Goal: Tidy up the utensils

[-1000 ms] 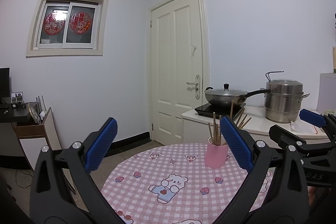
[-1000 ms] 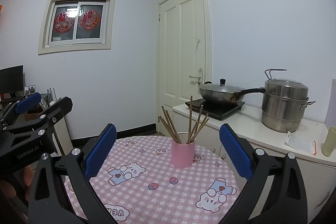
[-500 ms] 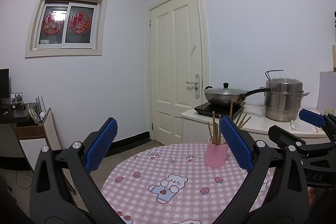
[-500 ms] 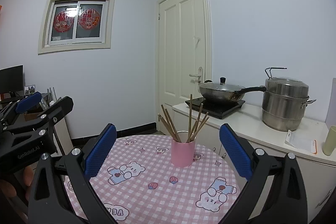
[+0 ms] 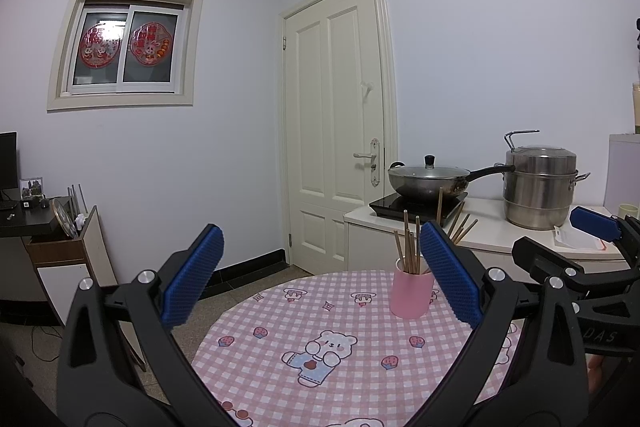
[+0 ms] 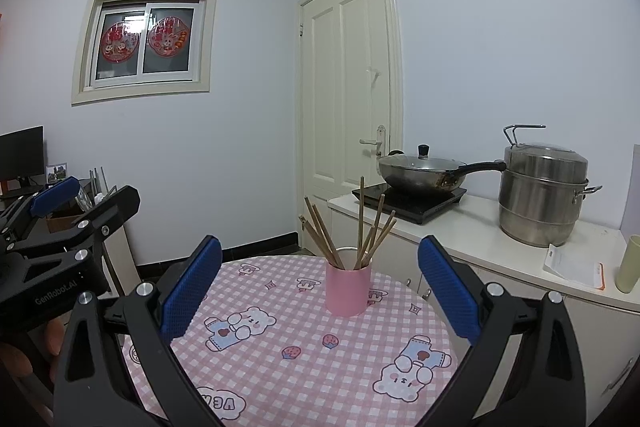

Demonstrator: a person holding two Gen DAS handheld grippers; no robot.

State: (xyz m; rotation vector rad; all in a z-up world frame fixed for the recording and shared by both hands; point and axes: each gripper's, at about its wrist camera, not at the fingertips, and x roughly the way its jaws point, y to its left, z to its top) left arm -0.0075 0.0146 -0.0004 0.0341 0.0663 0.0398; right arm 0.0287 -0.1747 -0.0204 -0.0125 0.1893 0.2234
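Both tools are spread wide and hold nothing: your left tool (image 5: 320,277) and your right tool (image 6: 320,281) hover above the table (image 6: 280,367), well short of the pink cup (image 6: 347,291). Over the last second almost nothing has changed; the views have only drifted a touch, and the cup with its chopsticks (image 6: 362,227) stands where it stood, upright on the checked cloth. The sticks fan out unevenly inside it, some leaning left, some right. No loose utensil shows on the cloth from either view, so I judge you are either at the end of the job or paused before tidying the fan. If you go in, your right tool faces the cup more squarely; mind that a sideways nudge could tip it.
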